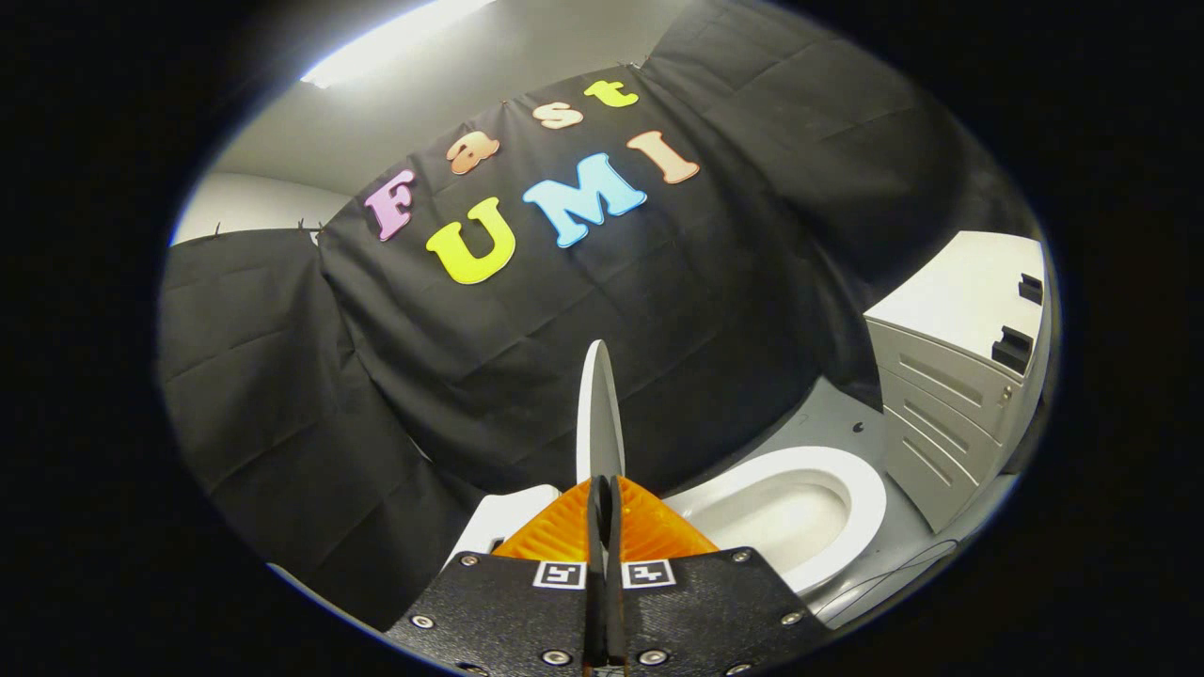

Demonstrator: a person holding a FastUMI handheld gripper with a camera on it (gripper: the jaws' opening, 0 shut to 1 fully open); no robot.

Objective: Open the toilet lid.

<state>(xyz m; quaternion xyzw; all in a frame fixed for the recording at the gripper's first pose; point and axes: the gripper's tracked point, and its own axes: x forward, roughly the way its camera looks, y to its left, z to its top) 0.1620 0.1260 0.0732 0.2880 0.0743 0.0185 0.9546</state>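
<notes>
Fingers pinch toilet lid — edge-on, upright.

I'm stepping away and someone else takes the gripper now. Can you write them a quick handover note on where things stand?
Gripper: fingers closed together on the edge of the toilet lid, pinching it.
Lid: raised, standing edge-on just ahead of the fingers, near upright.
Toilet bowl: uncovered, seat down, beside the lid; a white cabinet stands beyond it.
Done: lid lifted off the seat.
Left: likely ease the lid back until it rests, then release and withdraw.
</notes>
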